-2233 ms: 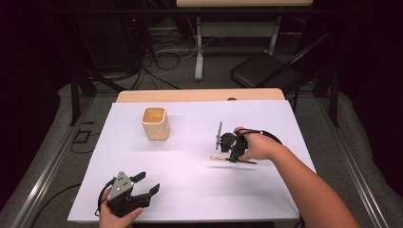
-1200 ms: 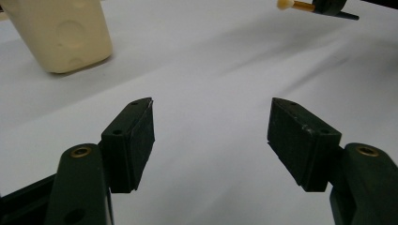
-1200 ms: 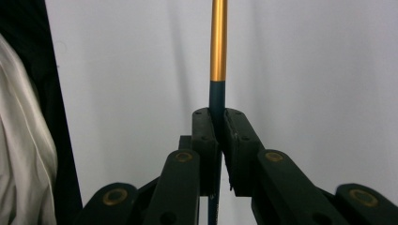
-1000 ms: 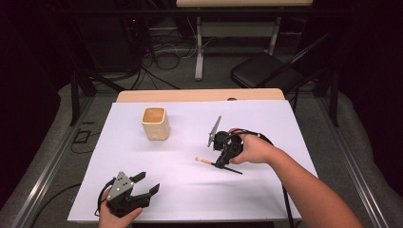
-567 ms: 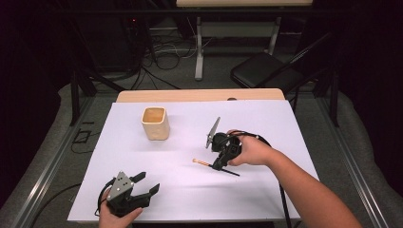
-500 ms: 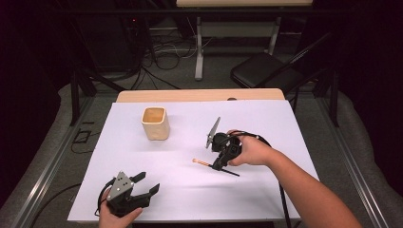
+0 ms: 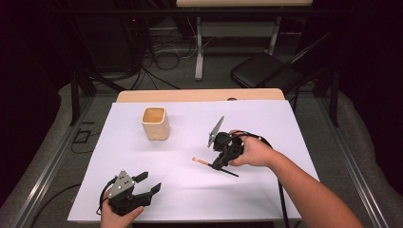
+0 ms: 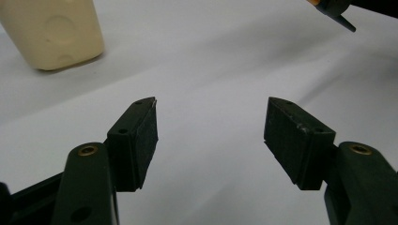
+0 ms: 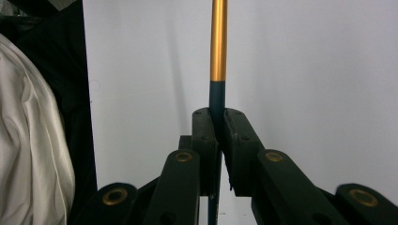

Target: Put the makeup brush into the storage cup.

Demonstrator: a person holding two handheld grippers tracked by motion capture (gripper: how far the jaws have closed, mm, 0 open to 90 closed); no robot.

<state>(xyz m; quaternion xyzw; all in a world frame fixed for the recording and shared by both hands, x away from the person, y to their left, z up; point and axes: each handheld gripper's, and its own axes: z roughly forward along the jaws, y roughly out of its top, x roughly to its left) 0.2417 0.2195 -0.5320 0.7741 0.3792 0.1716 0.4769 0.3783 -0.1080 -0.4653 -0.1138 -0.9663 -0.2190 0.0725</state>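
Gripping pen [image 7: 216, 166], shifted left from before

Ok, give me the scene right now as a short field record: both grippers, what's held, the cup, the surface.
right gripper: shut on the stick, tilted down toward the sheet
stick: thin, orange-gold front part, dark rear part clamped between the pads
left gripper: open, nothing between its jaws, near the front edge
cup: cream, upright, open top, apart from both grippers
white sheet: covers the table
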